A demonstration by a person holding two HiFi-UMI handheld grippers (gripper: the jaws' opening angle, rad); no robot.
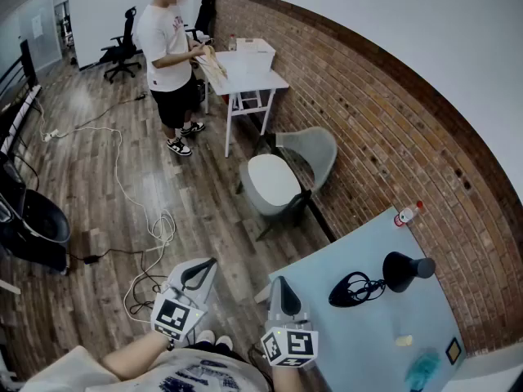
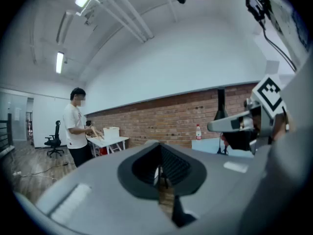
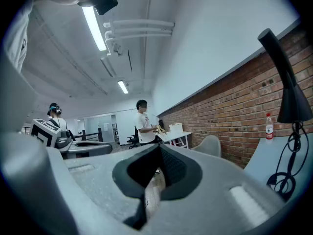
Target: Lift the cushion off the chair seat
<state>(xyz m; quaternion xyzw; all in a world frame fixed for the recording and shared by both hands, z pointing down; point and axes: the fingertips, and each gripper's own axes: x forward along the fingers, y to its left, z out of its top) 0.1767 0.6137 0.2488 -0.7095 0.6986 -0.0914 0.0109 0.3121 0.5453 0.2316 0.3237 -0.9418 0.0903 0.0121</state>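
Note:
A white round cushion (image 1: 272, 182) lies on the seat of a grey shell chair (image 1: 315, 149) by the brick wall. The chair's back (image 3: 211, 144) shows small in the right gripper view. Both grippers are held low and close to my body, well short of the chair. My left gripper (image 1: 209, 263) (image 2: 159, 176) is shut with nothing between its jaws. My right gripper (image 1: 280, 282) (image 3: 155, 173) is also shut and empty. Each gripper shows at the edge of the other's view.
A person (image 1: 170, 51) stands at a white table (image 1: 249, 78) beyond the chair. A pale blue table (image 1: 372, 325) at my right holds a black lamp (image 1: 402, 270) and a bottle (image 1: 408, 213). White cables (image 1: 151, 229) trail over the wood floor; a black chair (image 1: 33, 223) stands left.

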